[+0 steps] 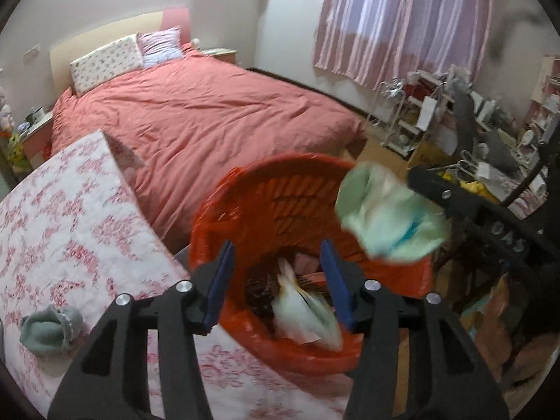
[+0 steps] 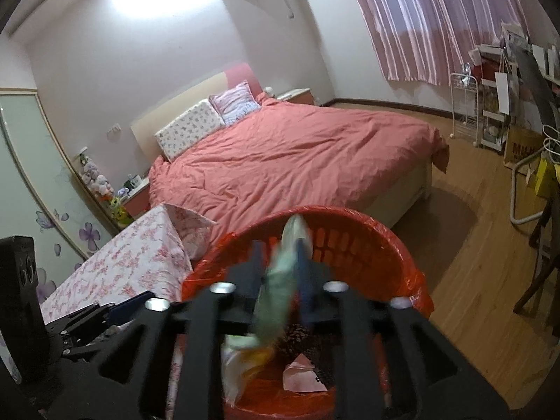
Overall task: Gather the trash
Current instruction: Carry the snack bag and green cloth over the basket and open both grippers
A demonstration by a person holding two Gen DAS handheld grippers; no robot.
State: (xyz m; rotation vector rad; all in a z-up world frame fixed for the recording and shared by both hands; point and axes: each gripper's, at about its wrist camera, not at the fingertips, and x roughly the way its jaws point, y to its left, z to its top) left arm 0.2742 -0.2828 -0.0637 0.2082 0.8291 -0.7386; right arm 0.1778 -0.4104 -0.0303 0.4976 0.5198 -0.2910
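A red trash basket (image 1: 280, 189) lined with a red bag stands beside a table with a pink floral cloth (image 1: 66, 231); it also shows in the right wrist view (image 2: 353, 231). Paper and wrapper trash (image 1: 304, 311) lies inside. My left gripper (image 1: 280, 273) is open and empty over the basket's near rim. My right gripper (image 2: 280, 255) is shut on a crumpled pale green and white wrapper (image 2: 280, 280), held above the basket; the same wrapper (image 1: 388, 217) shows in the left wrist view over the basket's right rim. A grey-green crumpled piece (image 1: 49, 329) lies on the cloth.
A bed with a red cover (image 2: 290, 161) fills the room behind the basket. Cluttered shelves and boxes (image 1: 455, 122) stand at the right under a striped curtain (image 2: 437, 17). Wooden floor (image 2: 483, 262) lies right of the basket. A chair (image 2: 539, 245) stands at the far right.
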